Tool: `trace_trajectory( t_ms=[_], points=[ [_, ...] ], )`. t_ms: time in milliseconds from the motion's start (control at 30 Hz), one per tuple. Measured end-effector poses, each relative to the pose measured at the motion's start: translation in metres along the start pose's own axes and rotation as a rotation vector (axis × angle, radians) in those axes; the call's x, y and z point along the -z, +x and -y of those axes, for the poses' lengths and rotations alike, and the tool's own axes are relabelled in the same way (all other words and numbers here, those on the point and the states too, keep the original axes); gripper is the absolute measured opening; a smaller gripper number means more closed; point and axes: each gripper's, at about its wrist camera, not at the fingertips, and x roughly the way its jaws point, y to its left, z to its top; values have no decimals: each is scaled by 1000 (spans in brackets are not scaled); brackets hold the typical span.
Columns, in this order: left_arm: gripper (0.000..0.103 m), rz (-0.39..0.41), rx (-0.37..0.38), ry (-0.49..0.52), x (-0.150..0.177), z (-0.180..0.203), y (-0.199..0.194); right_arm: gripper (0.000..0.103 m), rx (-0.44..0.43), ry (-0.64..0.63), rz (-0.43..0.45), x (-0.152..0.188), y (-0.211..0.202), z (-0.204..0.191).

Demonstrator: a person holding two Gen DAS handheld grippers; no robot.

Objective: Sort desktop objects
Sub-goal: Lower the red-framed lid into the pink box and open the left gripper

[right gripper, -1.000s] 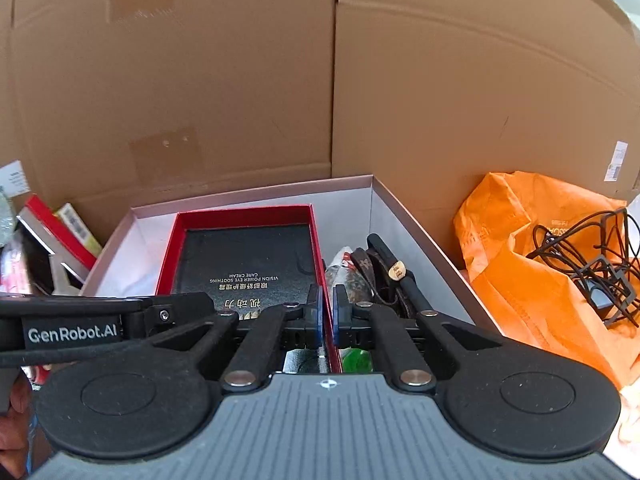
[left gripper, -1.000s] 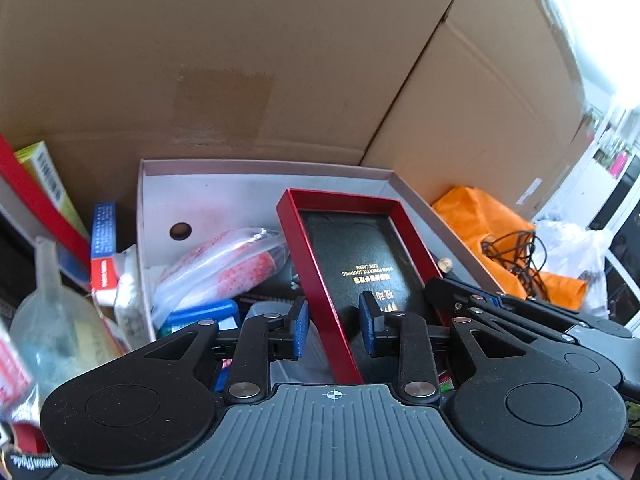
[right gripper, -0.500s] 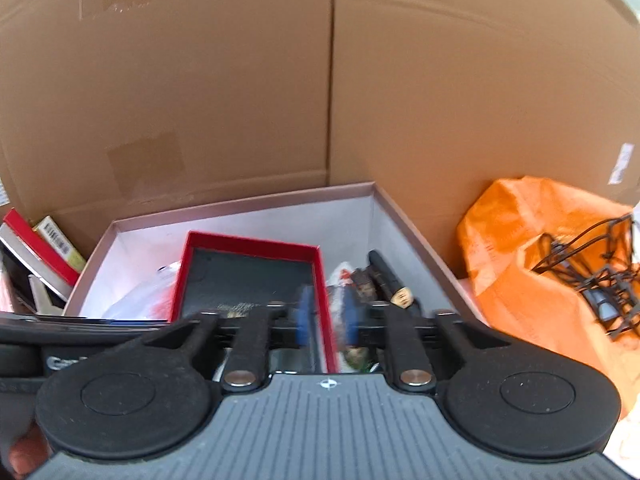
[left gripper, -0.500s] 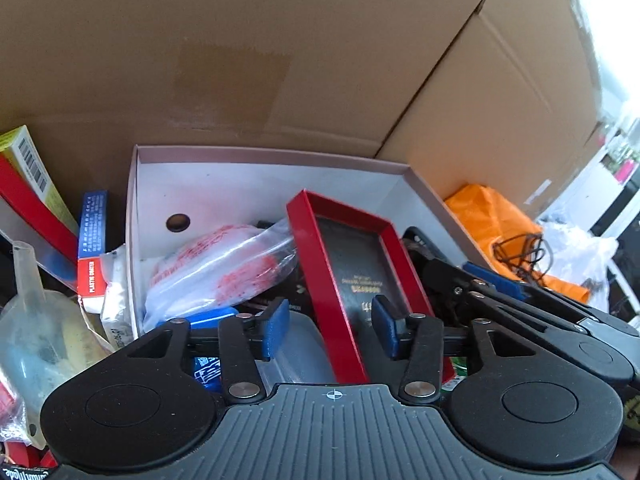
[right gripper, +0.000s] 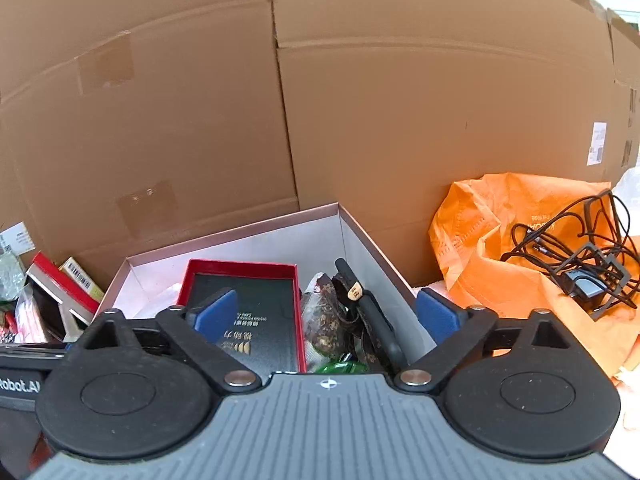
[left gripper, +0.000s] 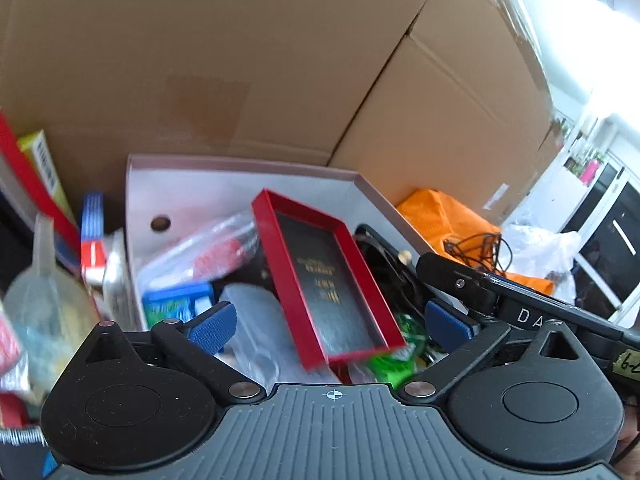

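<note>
A red tray-like box with a black insert [left gripper: 324, 280] [right gripper: 256, 288] lies tilted on the clutter inside a white shoebox [left gripper: 240, 164] [right gripper: 240, 228]. My left gripper [left gripper: 330, 326] hangs just in front of the red box. Its jaws are opening wide, and the blue pads [left gripper: 212, 326] stand clear of the box's sides. My right gripper [right gripper: 326, 315] is also opening, with its pads [right gripper: 436, 314] far apart over the box's right part and a brown pouch [right gripper: 324, 316]. Neither gripper holds anything.
The shoebox also holds a clear bag with red contents [left gripper: 208, 252], a blue-green pack [left gripper: 176, 304] and a black strap with a tag [right gripper: 356, 292]. An orange bag [right gripper: 500, 240] with tangled cables [right gripper: 580, 248] lies to the right. Red and yellow boxes [left gripper: 36, 176] stand left. A cardboard wall [right gripper: 360, 120] rises behind.
Both grippers opened from the red box's edges and drew back a little. The red box has settled lower into the shoebox.
</note>
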Motion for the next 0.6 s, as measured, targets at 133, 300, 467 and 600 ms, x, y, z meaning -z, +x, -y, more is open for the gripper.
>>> trace_trajectory(
  t_ms=[133,300,467,600],
  points=[
    [103,20,-21,26,11,2,-18,102,-11,-14,1,6,-12,-4],
    [103,35,-16,31,25,4,-43,103,-48,-2,5,16,-33,-9],
    [103,80,-68,94,46,16,-72,103,-68,-22,18,29,-59,-18],
    [103,87,-68,99,62,21,-92,103,-58,-58,45,40,-81,-27]
  ],
)
